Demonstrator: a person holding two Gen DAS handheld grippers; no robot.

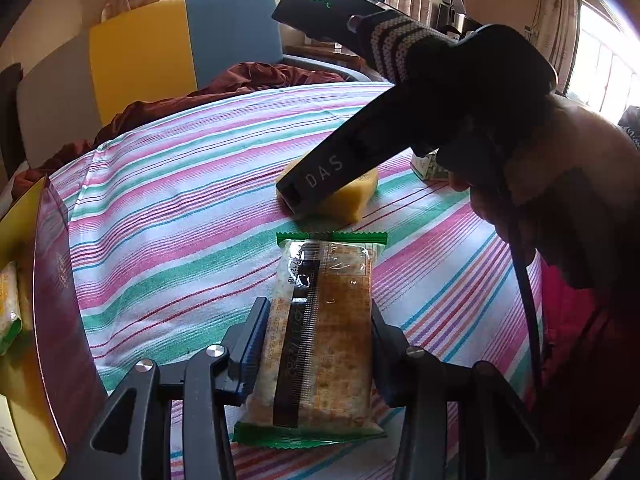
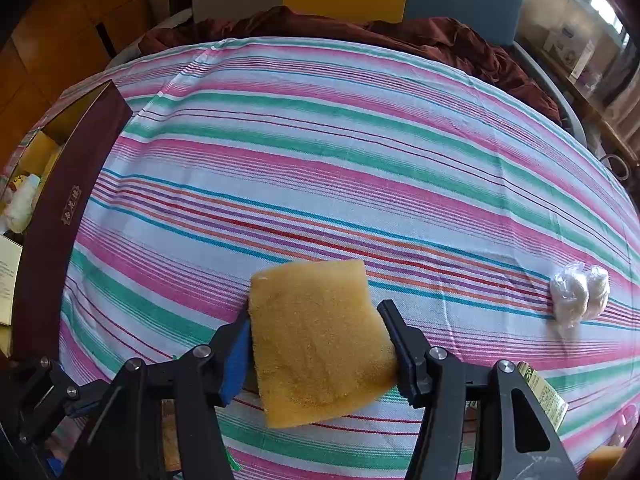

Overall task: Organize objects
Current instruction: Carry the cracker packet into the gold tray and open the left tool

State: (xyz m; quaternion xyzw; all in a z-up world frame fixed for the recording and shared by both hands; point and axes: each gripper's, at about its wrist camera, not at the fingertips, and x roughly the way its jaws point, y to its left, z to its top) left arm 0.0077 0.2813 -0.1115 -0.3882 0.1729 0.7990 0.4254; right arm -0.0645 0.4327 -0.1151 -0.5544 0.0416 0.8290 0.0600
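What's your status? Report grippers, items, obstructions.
Left gripper shut on cracker packet. Right gripper shut on yellow sponge, on the striped cloth. Dark red box at left edge; path looks clear.

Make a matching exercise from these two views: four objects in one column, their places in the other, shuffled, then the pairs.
Objects
1. green-edged clear cracker packet
2. yellow square sponge
3. white lump in clear plastic wrap
4. dark maroon cardboard box

Places
A. lying alone on the striped cloth, far right
B. between the right gripper pads
C. standing at the cloth's left edge
D. clamped in the left gripper

Pairs: 1-D, 2-B, 3-A, 4-C
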